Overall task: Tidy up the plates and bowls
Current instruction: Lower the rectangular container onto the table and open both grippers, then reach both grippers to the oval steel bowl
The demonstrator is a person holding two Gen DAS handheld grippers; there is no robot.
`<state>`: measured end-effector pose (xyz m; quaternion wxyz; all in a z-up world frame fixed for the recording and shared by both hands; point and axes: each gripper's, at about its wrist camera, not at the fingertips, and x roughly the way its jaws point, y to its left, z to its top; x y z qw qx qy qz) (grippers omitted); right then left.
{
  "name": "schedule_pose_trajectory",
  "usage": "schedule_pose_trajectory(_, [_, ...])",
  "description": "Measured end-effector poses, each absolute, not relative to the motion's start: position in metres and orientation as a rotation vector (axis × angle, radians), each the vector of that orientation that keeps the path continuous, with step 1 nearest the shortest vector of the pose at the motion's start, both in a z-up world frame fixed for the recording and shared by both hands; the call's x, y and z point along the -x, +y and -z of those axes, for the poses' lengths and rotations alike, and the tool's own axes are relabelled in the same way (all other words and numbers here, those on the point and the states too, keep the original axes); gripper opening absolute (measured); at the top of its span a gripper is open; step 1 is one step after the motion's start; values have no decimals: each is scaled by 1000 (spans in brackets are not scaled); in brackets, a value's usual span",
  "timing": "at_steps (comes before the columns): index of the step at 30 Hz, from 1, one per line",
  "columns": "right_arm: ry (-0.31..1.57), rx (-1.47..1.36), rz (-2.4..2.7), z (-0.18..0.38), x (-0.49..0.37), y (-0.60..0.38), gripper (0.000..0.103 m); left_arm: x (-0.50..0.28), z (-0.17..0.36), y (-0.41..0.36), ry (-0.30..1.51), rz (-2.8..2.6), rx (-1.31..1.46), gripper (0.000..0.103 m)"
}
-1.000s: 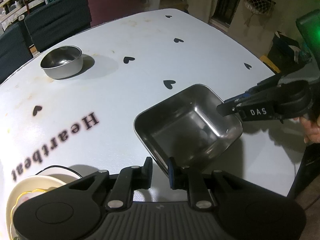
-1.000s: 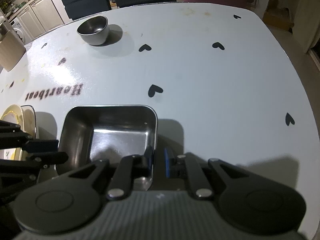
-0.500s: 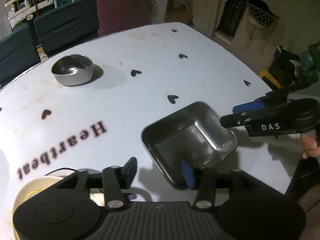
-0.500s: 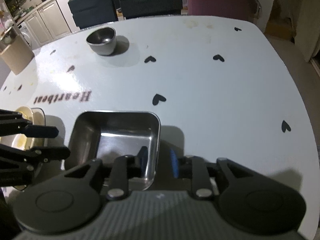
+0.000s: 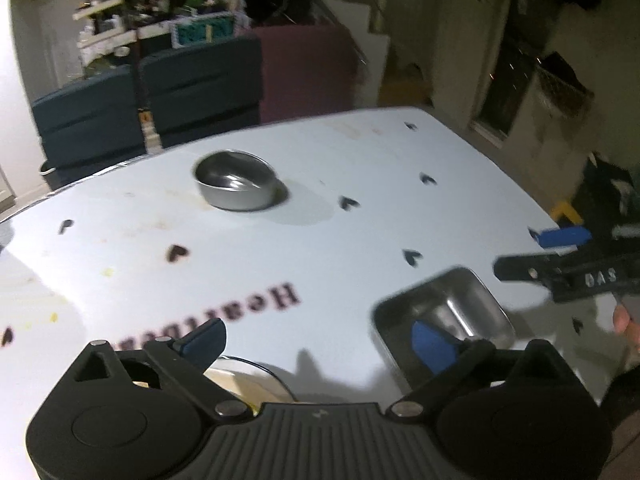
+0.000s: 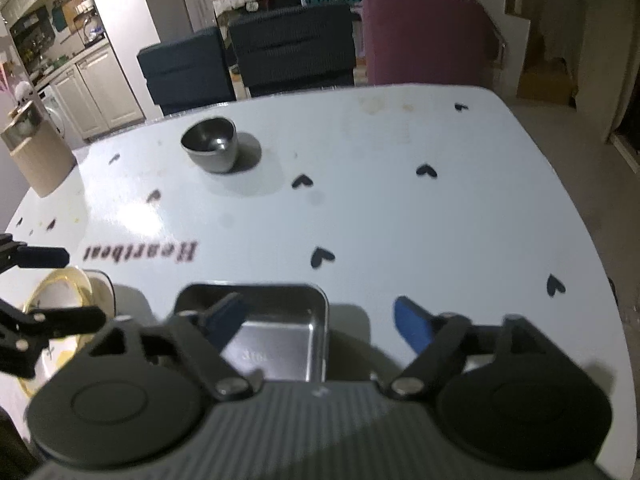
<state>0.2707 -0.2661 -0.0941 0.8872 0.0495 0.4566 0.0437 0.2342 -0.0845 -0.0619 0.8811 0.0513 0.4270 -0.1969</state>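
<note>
table [image 6: 400,216] white with black hearts, dark chairs [image 6: 292,44] behind; both grippers' fingers [image 6: 412,324] opening, gripping nothing.

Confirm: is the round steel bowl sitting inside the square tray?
No. The round bowl stands alone far across the table from the square tray.

A shiny square metal tray [image 6: 276,344] sits flat on the white counter [image 6: 400,208], near the front edge. It is empty and right side up. A small round metal bowl [image 6: 211,146] stands far back on the counter, well apart from the tray. It is empty too. A cream plate with a yellow rim [image 6: 60,300] lies to the left of the tray, near it.
</note>
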Motion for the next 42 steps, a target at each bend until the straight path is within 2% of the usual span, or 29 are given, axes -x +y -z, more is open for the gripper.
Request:
schedule_pose_trajectory(3, [928, -96, -86, 90, -275, -259, 102, -240, 59, -72, 860, 376, -78, 101])
schedule_pose_trajectory(15, [857, -184, -21, 86, -323, -224, 102, -277, 58, -40, 756, 273, -56, 103])
schedule_pose_trajectory(31, [854, -451, 62, 110, -401, -195, 102, -376, 71, -27, 699, 205, 0, 103])
schedule_pose_trajectory(35, [864, -534, 63, 119, -420, -195, 88, -399, 81, -25, 701, 187, 31, 103])
schedule_pose_trajectory(38, [860, -576, 85, 124, -432, -193, 81, -414, 90, -25, 702, 180, 38, 103])
schedule_pose_trajectory(42, [894, -607, 73, 135, -452, -185, 64, -428, 102, -24, 702, 174, 55, 103])
